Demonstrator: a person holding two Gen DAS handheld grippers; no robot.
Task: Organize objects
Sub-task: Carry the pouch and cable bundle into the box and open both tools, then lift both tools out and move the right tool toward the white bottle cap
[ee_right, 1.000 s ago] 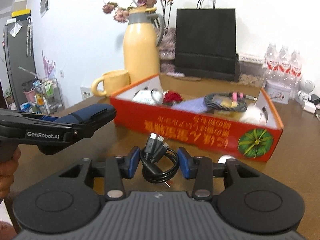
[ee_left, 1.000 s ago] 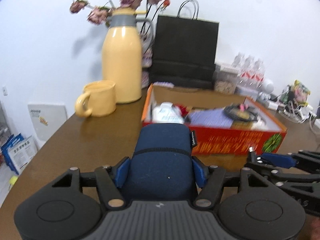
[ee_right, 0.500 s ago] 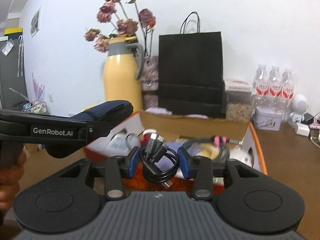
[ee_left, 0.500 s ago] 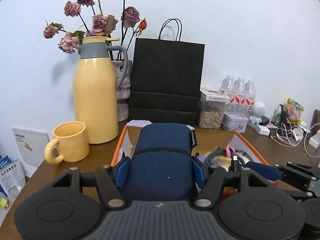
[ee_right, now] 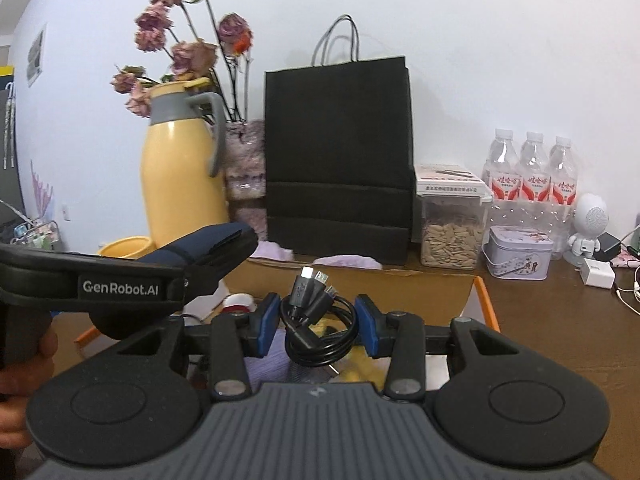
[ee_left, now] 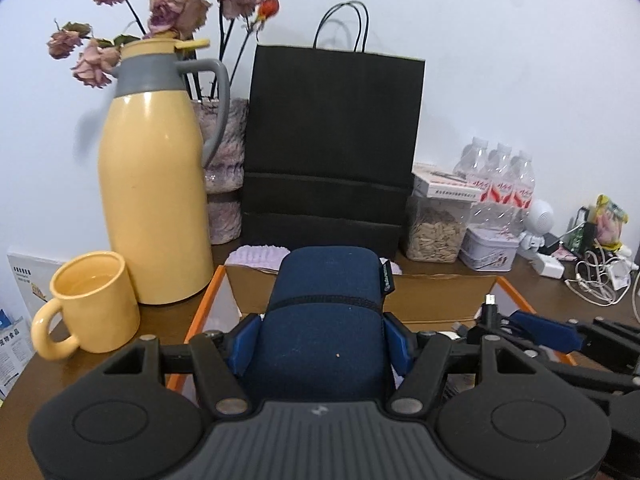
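L tool (ee_left: 320,332) clamps navy pouch (ee_left: 326,320), R tool (ee_right: 318,320) pinches cable coil (ee_right: 320,320) (over box rim (ee_right: 486,300)).

Black gripper (ee_right: 316,326) — blue pads (ee_right: 266,322), white "GenRobot.AI" lettering

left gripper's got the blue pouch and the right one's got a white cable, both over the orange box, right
Not quite: the cable in the right gripper is black, as the right wrist view shows. The left gripper does hold the blue pouch, both over the orange box.
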